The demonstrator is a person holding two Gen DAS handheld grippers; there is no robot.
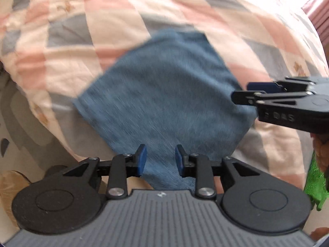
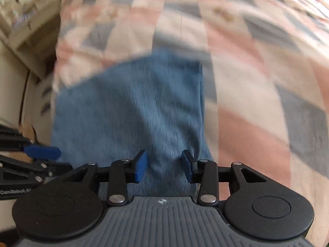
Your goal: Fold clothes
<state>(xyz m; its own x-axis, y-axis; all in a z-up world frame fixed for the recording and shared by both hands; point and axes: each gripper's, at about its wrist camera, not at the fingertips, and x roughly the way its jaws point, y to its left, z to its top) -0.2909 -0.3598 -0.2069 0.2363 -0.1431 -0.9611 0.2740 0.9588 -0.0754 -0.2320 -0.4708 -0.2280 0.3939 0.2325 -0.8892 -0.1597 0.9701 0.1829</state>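
Note:
A blue denim garment lies folded flat on the bed; it also shows in the right wrist view. My left gripper is open, its blue pads held just above the garment's near corner, with nothing held. My right gripper is open over the garment's near right edge, empty. The right gripper also shows from the side in the left wrist view, at the garment's right corner. The left gripper shows at the left edge of the right wrist view. Both views are blurred by motion.
A quilt in pink, cream and grey checks covers the bed. The bed's left edge drops to a patterned floor. A pale cabinet stands at far left. A green thing is at the right edge.

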